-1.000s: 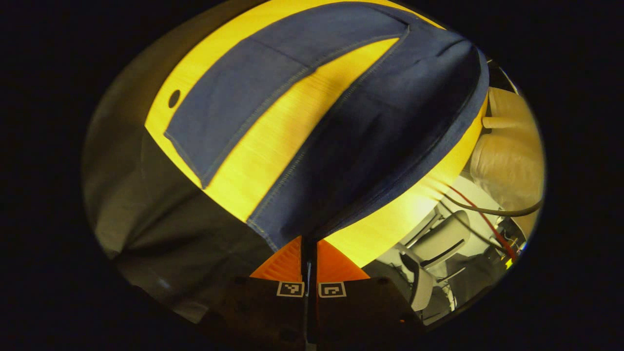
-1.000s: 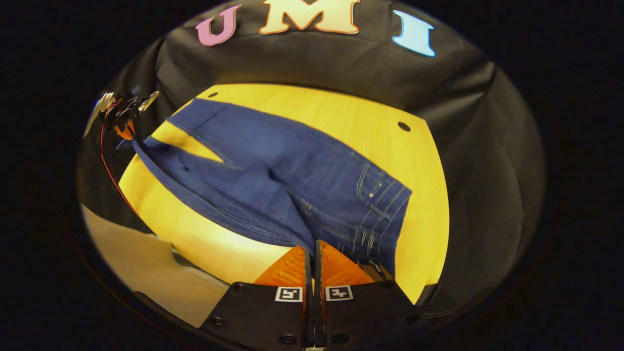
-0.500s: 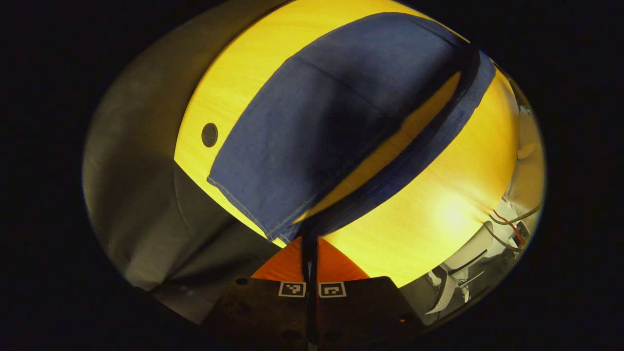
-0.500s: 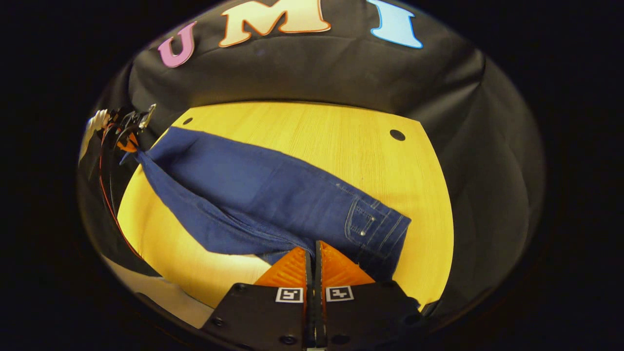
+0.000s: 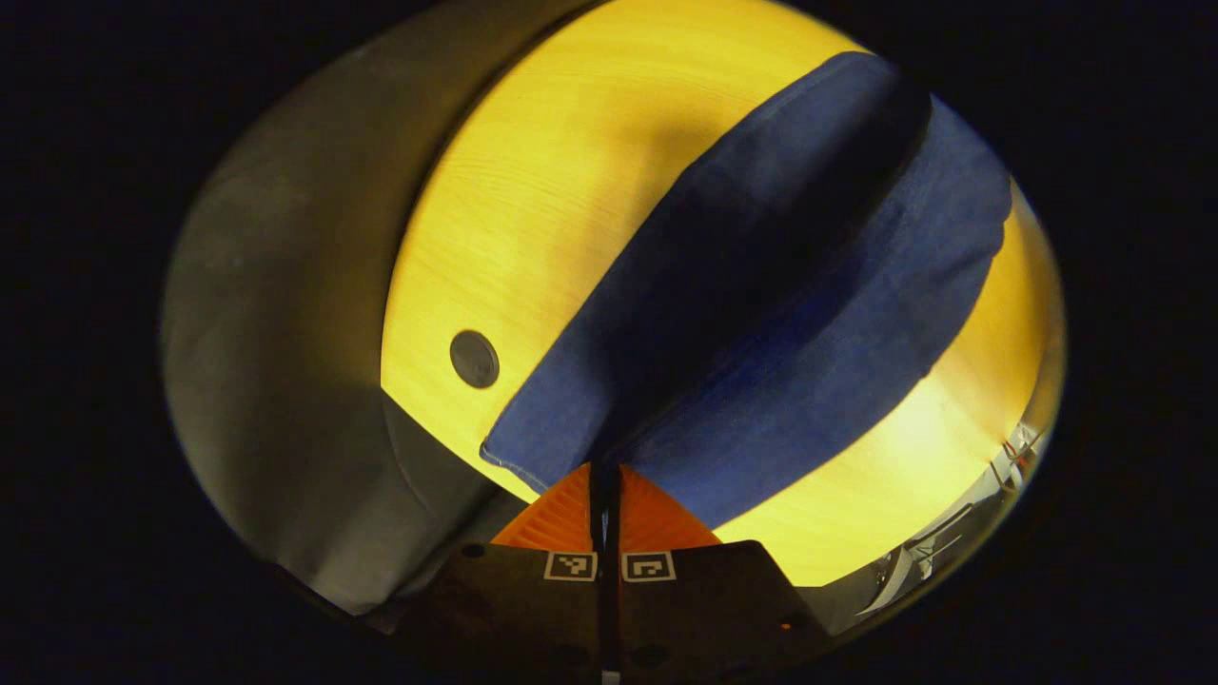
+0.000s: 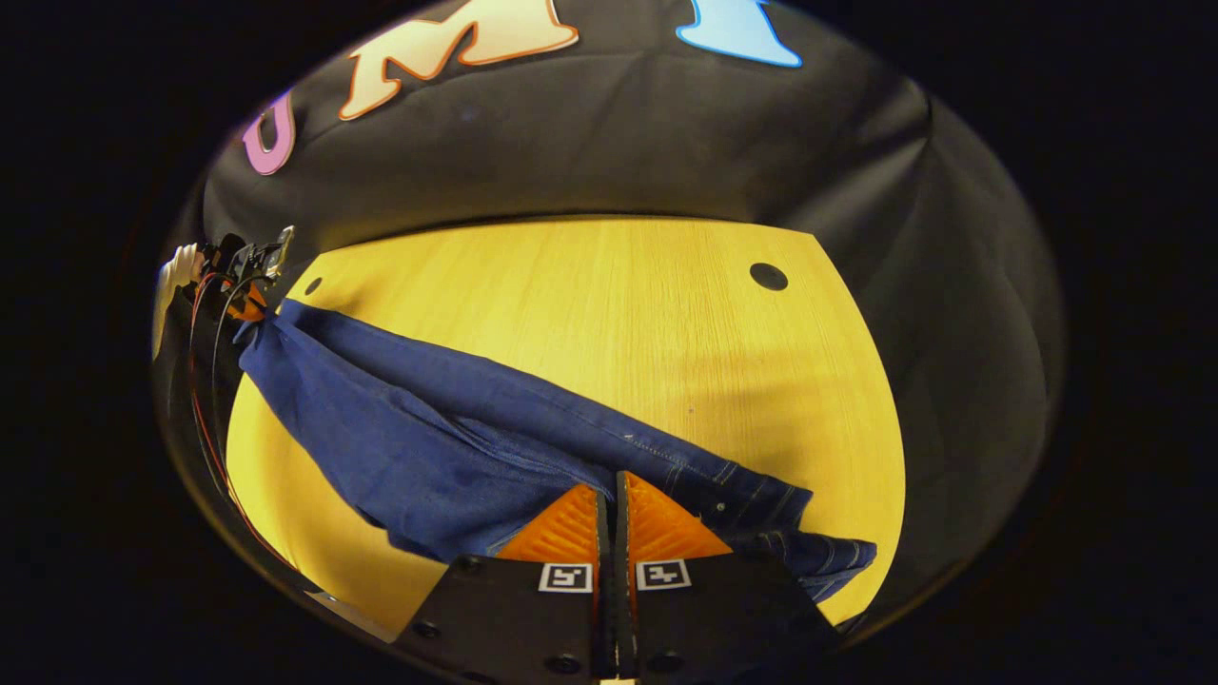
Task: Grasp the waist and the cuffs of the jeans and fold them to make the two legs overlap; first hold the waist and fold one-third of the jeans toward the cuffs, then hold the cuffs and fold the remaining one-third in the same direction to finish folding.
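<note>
We see the left gripper [image 5: 603, 473] pinched tight on the jeans [image 5: 761, 314] cuff end, the right gripper [image 6: 614, 483] clamped on the waist end (pocket side); denim stretched between them over the yellow table [image 6: 609, 314].

Dark blue jeans [image 6: 447, 438] stretch across the yellow table [image 6: 618, 314], legs overlapped, waist end rumpled.

Table [image 6: 618, 314]: yellow wood-grain top with rounded corners, also seen in the left gripper view [image 5: 533, 181]. One dark round hole [image 6: 768, 277] near its far right corner, a second hole [image 6: 312, 285] near its far left corner. Jeans [image 6: 419, 438] lie across the near part of the table, away from both holes.
</note>
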Motion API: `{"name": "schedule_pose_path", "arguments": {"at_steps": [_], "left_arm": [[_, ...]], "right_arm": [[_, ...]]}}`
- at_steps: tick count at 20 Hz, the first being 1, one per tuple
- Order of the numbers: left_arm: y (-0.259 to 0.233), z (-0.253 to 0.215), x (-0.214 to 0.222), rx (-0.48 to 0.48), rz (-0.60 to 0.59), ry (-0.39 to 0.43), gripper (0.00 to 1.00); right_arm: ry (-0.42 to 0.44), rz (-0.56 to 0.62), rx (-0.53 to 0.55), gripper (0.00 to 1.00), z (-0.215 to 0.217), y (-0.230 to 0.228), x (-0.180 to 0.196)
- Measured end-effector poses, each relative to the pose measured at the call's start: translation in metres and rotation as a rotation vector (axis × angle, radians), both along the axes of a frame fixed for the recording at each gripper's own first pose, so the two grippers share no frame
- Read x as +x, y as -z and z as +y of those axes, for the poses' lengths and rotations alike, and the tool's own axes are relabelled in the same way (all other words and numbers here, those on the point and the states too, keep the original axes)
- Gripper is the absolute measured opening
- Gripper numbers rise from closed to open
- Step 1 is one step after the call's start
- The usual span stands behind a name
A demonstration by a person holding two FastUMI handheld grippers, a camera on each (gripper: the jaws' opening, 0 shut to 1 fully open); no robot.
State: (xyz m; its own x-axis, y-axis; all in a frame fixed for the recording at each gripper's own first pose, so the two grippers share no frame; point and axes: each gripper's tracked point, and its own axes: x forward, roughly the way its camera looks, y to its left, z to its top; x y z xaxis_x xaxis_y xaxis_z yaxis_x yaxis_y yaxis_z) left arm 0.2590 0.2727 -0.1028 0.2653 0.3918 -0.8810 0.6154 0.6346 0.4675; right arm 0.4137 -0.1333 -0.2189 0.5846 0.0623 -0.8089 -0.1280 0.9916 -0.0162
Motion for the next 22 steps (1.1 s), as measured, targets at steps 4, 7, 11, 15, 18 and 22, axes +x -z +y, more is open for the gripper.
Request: {"name": "schedule_pose_path", "arguments": {"at_steps": [4,7,11,15,18,22], "left_arm": [[0.017,0.000,0.023,0.017,-0.052,0.007,0.00],[0.024,-0.008,0.032,-0.009,-0.191,-0.036,0.00],[0.023,-0.007,0.034,0.013,-0.265,-0.069,0.00],[-0.014,0.016,0.043,0.139,-0.397,-0.048,0.70],[-0.055,0.017,0.046,0.160,-0.549,-0.050,0.95],[-0.086,0.000,0.020,0.061,-0.739,-0.134,0.95]], "right_arm": [[-0.009,0.034,-0.041,0.03,-0.004,0.043,0.020],[0.034,0.039,-0.006,0.03,-0.002,0.060,0.028],[0.067,0.022,0.035,0.06,-0.003,0.061,0.030],[0.089,-0.017,0.067,0.35,-0.010,0.044,0.032],[0.141,-0.106,0.075,0.98,-0.037,0.011,0.030],[0.246,-0.154,0.091,0.96,-0.087,-0.018,-0.010]]}}
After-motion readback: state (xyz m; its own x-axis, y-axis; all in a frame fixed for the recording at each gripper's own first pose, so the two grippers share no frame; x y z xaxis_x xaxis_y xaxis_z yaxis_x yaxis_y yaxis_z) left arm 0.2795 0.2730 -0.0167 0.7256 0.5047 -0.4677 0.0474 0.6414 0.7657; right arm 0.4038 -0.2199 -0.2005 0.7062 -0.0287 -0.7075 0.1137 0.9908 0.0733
